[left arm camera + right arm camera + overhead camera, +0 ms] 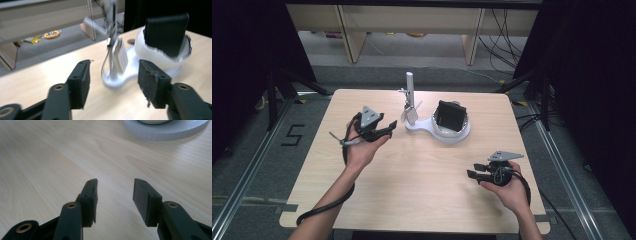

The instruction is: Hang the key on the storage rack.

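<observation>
A white stand (424,128) sits at the table's far middle, with an upright post (409,85) and a round dish. A black boxy block (450,116) leans in the dish. A small pale tag (409,114) hangs from the post. My left gripper (387,131) is just left of the stand, open and holding nothing. In the left gripper view its jaws (113,72) point at the blurred tag (121,53) and the black block (166,32). My right gripper (473,170) rests low at the near right, open over bare wood (115,195), with the dish's rim (165,132) farther ahead.
The wooden table (422,190) has free room across its middle and front. Beyond its far edge are wooden furniture legs (352,35), loose cables (504,35) and yellow items on the floor (51,34). Dark frames stand at both sides.
</observation>
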A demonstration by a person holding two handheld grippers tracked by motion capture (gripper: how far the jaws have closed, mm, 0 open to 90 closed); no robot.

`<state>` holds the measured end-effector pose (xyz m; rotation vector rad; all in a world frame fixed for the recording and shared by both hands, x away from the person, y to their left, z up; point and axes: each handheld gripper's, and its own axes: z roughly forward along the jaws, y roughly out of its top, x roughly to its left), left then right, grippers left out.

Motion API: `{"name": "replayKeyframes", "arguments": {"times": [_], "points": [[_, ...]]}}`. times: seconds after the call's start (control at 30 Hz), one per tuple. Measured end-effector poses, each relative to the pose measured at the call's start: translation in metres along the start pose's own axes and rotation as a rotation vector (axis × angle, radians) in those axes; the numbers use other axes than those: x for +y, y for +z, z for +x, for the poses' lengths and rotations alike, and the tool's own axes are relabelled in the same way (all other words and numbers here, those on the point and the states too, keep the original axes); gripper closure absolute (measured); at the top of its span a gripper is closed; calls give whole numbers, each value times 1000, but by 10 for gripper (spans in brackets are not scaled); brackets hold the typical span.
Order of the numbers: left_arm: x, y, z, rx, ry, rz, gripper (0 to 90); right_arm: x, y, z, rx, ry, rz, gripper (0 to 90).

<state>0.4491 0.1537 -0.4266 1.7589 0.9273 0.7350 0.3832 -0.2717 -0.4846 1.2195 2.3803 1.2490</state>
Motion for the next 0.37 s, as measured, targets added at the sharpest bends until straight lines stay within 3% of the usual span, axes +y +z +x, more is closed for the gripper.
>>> {"name": "replayKeyframes", "arguments": {"times": [0.03,0.1,0.13,0.17,0.2,0.3,0.37], "points": [[-13,-6,4,-4,2,9,390,0,0,-1,-1,-3,-5,556],[-34,-16,8,6,-21,30,369,-1,0,-2,4,4,6,554],[-46,-21,10,13,-38,39,365,-2,-1,0,1,31,17,554],[-60,-27,12,12,-56,40,361,-2,1,0,3,25,1,552],[-71,-31,13,8,-72,33,360,-3,1,-2,-7,2,-7,550],[-96,-43,14,1,-119,4,354,-3,0,-2,-12,13,2,540],[-110,-54,12,21,-181,-14,354,-2,1,-2,-13,14,-8,536]]}}
